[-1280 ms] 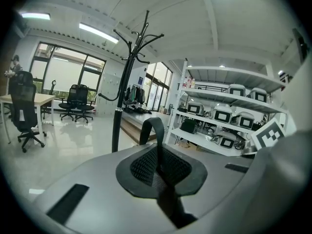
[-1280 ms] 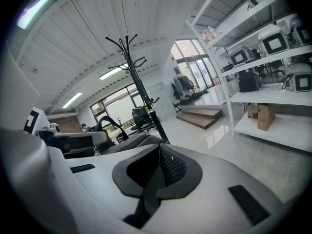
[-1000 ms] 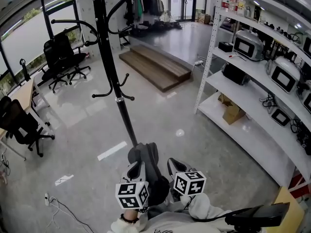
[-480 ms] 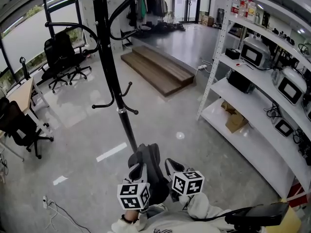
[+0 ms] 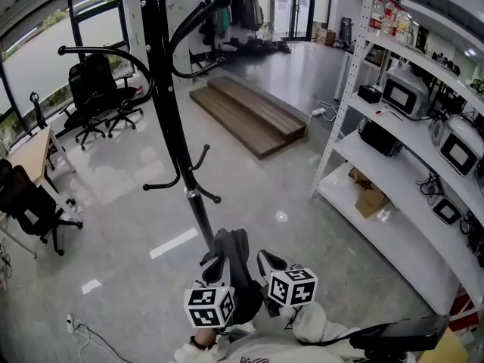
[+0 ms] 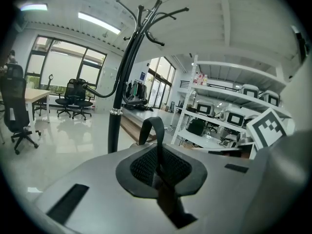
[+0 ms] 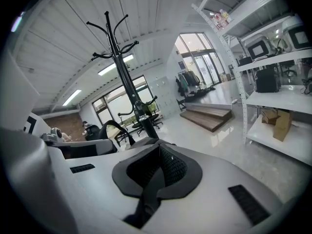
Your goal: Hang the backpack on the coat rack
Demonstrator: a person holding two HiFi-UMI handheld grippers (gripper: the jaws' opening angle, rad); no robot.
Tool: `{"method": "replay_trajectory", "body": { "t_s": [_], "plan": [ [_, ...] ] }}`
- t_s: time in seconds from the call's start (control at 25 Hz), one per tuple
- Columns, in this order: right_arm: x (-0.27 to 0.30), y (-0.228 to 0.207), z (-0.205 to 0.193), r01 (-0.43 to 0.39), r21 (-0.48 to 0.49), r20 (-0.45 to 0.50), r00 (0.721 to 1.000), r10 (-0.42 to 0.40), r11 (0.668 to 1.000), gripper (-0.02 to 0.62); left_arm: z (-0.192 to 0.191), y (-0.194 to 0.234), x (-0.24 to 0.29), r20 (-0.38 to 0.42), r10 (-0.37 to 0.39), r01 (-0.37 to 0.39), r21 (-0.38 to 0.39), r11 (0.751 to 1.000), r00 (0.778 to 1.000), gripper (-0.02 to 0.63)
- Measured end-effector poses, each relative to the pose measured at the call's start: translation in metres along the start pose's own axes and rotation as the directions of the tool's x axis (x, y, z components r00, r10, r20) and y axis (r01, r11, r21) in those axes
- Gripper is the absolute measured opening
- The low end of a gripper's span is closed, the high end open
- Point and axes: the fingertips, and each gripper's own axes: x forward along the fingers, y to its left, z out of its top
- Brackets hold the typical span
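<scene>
The black coat rack (image 5: 171, 127) stands just ahead of me, with curved hooks high up and smaller hooks (image 5: 198, 157) lower on the pole. A dark grey backpack (image 5: 231, 257) hangs low between my two grippers, near the pole's foot. My left gripper (image 5: 215, 268) is at its left side and my right gripper (image 5: 268, 263) at its right. In the left gripper view the left gripper (image 6: 158, 167) is shut on a black backpack strap (image 6: 153, 128) that loops up ahead of it. In the right gripper view the right gripper (image 7: 157, 167) pinches another strap (image 7: 146, 191).
White shelving (image 5: 393, 165) with microwave ovens and a cardboard box runs along the right. A wooden step platform (image 5: 249, 112) lies beyond the rack. Black office chairs (image 5: 102, 93) and a desk (image 5: 30, 153) stand at the left. Cables (image 5: 83, 331) lie on the floor at lower left.
The view has drawn nearer to the coat rack, whose pole and hooks look bigger and closer. Both grippers keep their hold on the backpack at much the same height.
</scene>
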Motion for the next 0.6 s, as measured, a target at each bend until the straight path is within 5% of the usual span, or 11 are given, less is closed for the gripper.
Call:
{"method": "replay_trajectory", "body": {
  "t_s": [0.6],
  "plan": [
    [0.045,-0.018,0.030,0.017,-0.023,-0.006,1.000,-0.018,1.000,0.013,0.013,0.007,0.055,-0.034,-0.029,0.029,0.003,1.000,0.999,0.015]
  ]
}}
